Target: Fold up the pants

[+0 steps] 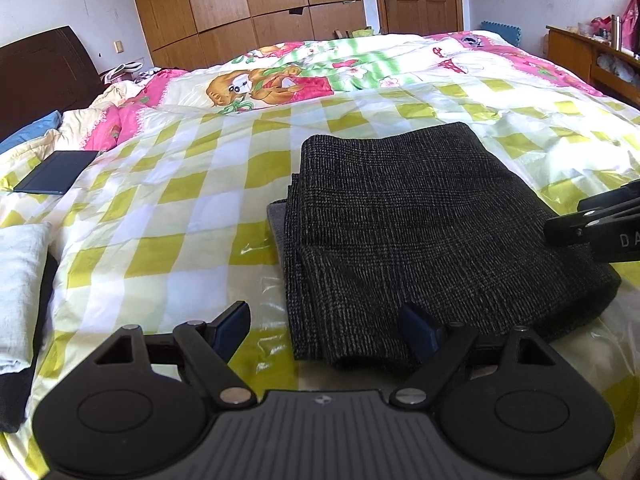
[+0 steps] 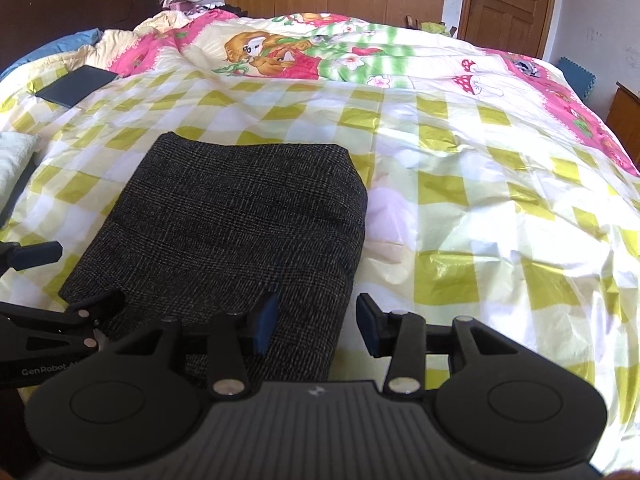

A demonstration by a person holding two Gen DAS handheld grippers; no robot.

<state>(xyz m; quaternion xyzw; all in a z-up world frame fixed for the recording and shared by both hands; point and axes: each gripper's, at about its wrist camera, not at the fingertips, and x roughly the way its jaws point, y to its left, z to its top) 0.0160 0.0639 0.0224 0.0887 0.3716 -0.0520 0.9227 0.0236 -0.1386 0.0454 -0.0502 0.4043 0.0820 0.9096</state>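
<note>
Looking through the left wrist view, the folded pants [image 1: 420,232] lie centre-right on the checked sheet [image 1: 180,200], and the left gripper [image 1: 324,330] hangs with fingers apart over their near edge, holding nothing. From the right wrist view, the right gripper [image 2: 316,322] is also spread, straddling the bundle's lower right corner, probably to tidy it.

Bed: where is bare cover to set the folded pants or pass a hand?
Free: checked cover right of the folded pants, and the stretch between pants and dark tablet. Crowded: near edge, where left gripper and right gripper flank the pants, beside the white cushion.
</note>
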